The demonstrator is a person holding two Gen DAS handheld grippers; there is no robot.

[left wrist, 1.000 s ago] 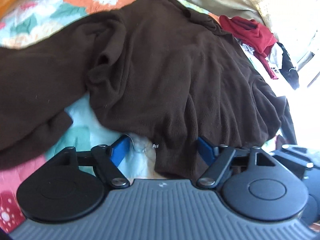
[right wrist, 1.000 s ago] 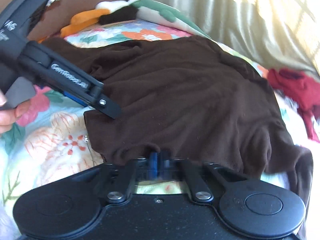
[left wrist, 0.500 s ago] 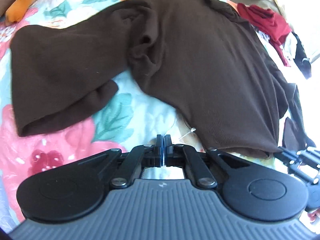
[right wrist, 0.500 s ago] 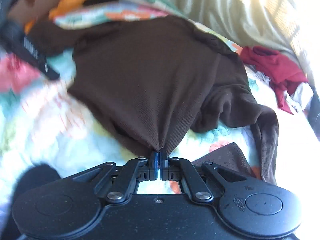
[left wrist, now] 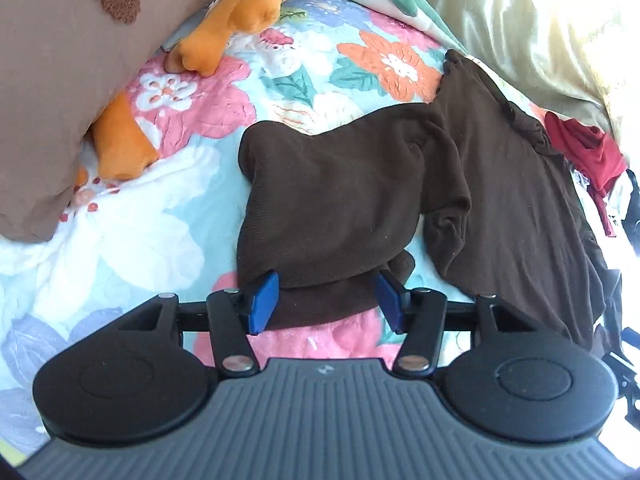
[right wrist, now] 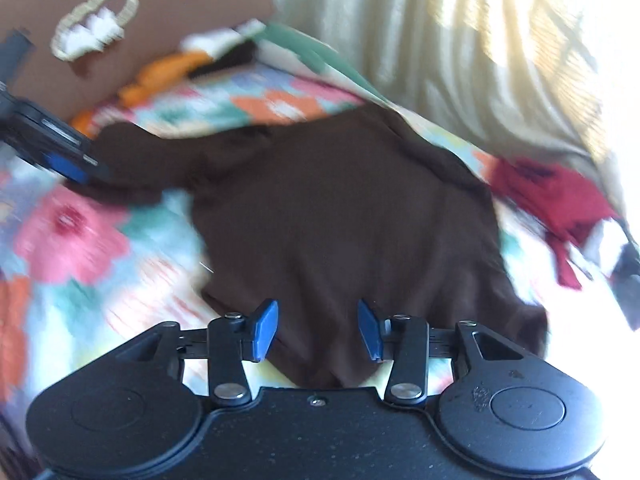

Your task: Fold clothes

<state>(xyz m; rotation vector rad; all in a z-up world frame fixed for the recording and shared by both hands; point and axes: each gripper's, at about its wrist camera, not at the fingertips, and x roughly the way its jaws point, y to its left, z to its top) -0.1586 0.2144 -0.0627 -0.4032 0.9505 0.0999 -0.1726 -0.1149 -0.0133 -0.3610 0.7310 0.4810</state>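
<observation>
Brown sweater (left wrist: 500, 184) spread on floral quilt (left wrist: 132, 216), red garment (left wrist: 588, 152) at its 2 o'clock; left gripper (left wrist: 326, 300) and right gripper (right wrist: 318, 328), fingers apart, straddle its sleeve and hem.

**Illumination and image quality, both wrist views**

Strong daylight enters from two o'clock, through the pale curtain (left wrist: 532, 32), whose upper right burns out to white in both views. The left wrist view is sharp; fisheye curvature bends its margins. The right wrist view is motion-blurred throughout, smearing the floral bedspread (right wrist: 80, 240) at nine o'clock. The brown garment (left wrist: 360, 200) shows little shadow detail.
</observation>
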